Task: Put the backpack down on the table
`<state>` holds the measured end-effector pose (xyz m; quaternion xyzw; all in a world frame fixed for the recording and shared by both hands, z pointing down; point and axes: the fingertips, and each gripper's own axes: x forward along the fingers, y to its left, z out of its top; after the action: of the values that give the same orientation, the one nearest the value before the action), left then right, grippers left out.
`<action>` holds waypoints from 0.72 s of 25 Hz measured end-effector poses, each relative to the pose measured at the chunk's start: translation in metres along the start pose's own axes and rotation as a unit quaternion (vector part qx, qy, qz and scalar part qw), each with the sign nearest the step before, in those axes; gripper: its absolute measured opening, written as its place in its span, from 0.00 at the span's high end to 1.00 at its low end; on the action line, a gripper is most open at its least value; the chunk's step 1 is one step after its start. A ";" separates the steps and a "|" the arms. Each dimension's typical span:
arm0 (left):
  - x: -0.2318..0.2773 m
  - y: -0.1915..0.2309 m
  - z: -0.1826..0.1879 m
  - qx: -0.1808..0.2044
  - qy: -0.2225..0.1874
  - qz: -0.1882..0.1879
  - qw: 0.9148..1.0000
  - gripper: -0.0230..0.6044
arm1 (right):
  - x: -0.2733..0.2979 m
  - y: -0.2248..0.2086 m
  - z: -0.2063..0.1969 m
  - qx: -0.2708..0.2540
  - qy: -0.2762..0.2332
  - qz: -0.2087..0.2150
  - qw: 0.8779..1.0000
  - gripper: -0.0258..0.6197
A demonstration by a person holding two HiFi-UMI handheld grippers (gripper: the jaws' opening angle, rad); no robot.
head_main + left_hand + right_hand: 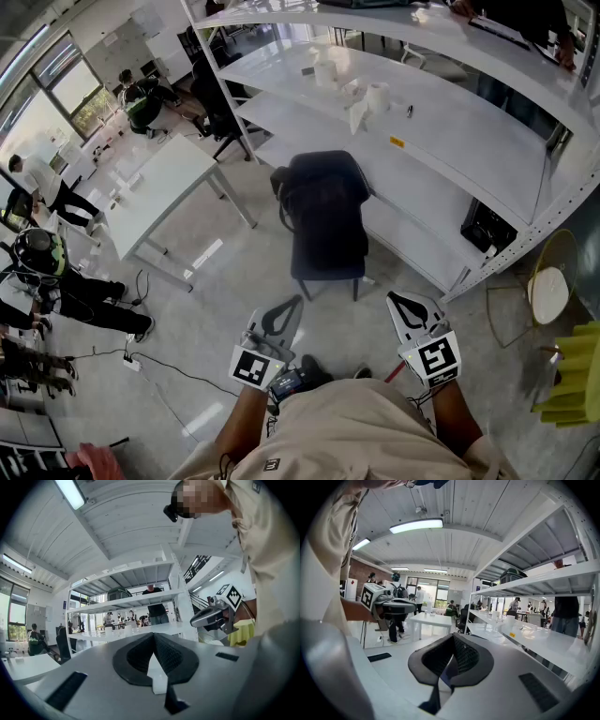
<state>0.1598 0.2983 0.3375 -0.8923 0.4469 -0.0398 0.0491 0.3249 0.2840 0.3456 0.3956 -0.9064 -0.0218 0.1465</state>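
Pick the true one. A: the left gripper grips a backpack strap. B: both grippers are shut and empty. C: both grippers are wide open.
B: each gripper view shows its jaws together with nothing between them, and the head view shows the left gripper and right gripper held close to the person's body, touching nothing.

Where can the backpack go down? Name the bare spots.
Bare: the right half of the white table; the shelf surface around the yellow label; the lowest shelf between the chair and the black box. Crowded: the shelf stretch holding the white items.
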 end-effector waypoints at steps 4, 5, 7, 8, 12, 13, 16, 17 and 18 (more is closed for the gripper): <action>0.003 -0.003 0.002 0.000 -0.002 -0.002 1.000 0.94 | -0.003 -0.006 -0.006 -0.002 0.000 -0.005 1.000 0.92; 0.004 -0.004 0.002 0.000 -0.002 -0.003 1.000 0.94 | -0.004 -0.006 -0.006 -0.004 -0.001 -0.006 1.000 0.92; 0.005 -0.004 0.001 0.001 -0.003 -0.004 1.000 0.94 | -0.005 -0.007 -0.006 -0.004 -0.001 -0.008 1.000 0.92; 0.006 -0.004 0.001 0.001 -0.003 -0.005 1.000 0.94 | -0.006 -0.009 -0.006 -0.003 0.000 -0.010 1.000 0.92; 0.010 -0.007 0.000 0.000 -0.004 -0.008 1.000 0.94 | -0.008 -0.011 -0.007 0.001 0.002 -0.013 1.000 0.92; 0.011 -0.008 0.000 0.000 -0.004 -0.008 1.000 0.94 | -0.009 -0.011 -0.008 0.003 0.002 -0.012 1.000 0.92; 0.011 -0.008 -0.001 -0.004 -0.002 -0.008 1.000 0.94 | -0.009 -0.012 -0.008 0.004 -0.003 -0.015 1.000 0.92; 0.010 -0.007 -0.002 -0.003 -0.002 -0.008 1.000 0.94 | -0.010 -0.012 -0.006 0.005 -0.007 -0.015 1.000 0.92; 0.010 -0.007 -0.002 -0.003 -0.002 -0.007 1.000 0.94 | -0.010 -0.012 -0.004 0.007 -0.011 -0.014 1.000 0.92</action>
<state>0.1708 0.2943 0.3404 -0.8957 0.4405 -0.0373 0.0471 0.3409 0.2832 0.3455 0.4091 -0.9024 -0.0220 0.1335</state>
